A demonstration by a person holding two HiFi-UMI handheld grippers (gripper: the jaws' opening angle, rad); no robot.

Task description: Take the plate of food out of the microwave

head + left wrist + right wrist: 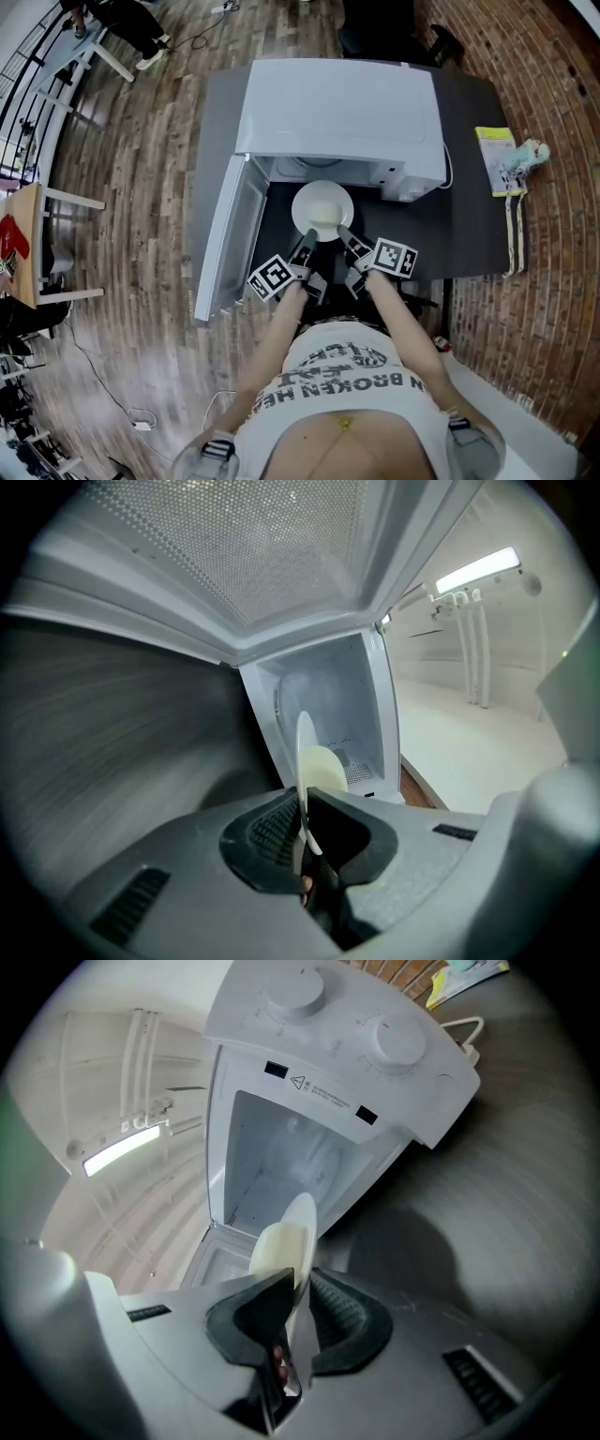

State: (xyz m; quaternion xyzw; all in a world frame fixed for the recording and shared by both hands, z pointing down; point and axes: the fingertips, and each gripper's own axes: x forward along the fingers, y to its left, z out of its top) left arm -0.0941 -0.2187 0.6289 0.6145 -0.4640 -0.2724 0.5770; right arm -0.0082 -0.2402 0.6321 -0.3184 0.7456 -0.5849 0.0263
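Between left claw (307, 242) and right claw (345, 234), plate (319, 204) (microwave door (228, 239) open)

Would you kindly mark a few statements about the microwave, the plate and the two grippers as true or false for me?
1. The door of the microwave stands open. True.
2. The left gripper is shut on the rim of the plate. True.
3. The right gripper hangs open, clear of the plate. False: it too is shut on the plate's rim.
4. The plate is bare. False: pale yellow food lies on it.
5. The microwave stands on the wooden floor. False: it stands on a dark table.
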